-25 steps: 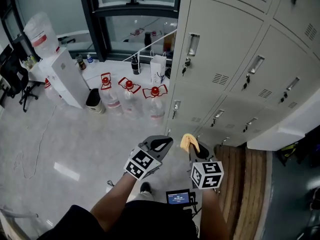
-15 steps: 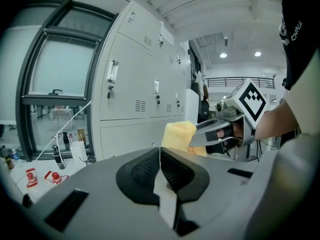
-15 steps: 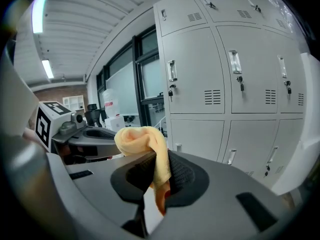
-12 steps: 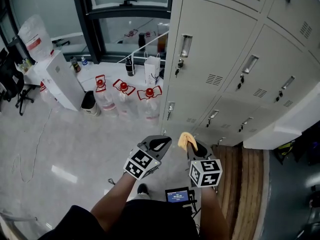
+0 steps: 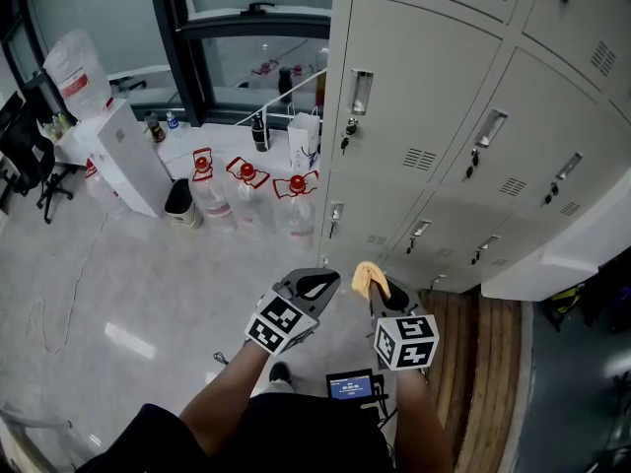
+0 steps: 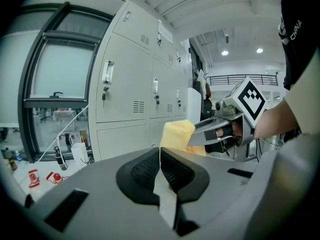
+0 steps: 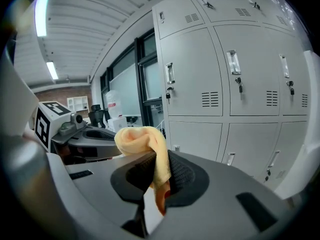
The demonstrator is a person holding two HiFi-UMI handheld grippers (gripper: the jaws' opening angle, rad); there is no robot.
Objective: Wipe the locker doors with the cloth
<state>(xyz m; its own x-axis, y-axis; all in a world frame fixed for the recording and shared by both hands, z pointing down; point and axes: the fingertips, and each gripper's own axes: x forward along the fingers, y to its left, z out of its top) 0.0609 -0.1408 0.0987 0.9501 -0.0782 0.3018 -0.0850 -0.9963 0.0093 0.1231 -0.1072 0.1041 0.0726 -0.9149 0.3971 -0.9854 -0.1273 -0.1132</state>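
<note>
Clamped tight in the right gripper (image 7: 157, 176): the yellow cloth (image 7: 142, 139), bunched up above the pads. Pressed together on nothing at the left gripper (image 6: 160, 171), just beside the right one, on the side farther from the locker doors (image 5: 424, 97). Forward and upward from the cloth to those doors, well apart, no contact yet. Probably calls for raising the right gripper, the nearer one, toward the closest door, cloth leading. No wiping begun.

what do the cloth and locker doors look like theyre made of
Cloth: soft yellow fabric, probably microfibre or terry; it bunches in limp folds in the jaws of the right gripper. Locker doors: likely painted sheet metal, pale grey satin finish, with pressed vent slots.
</note>
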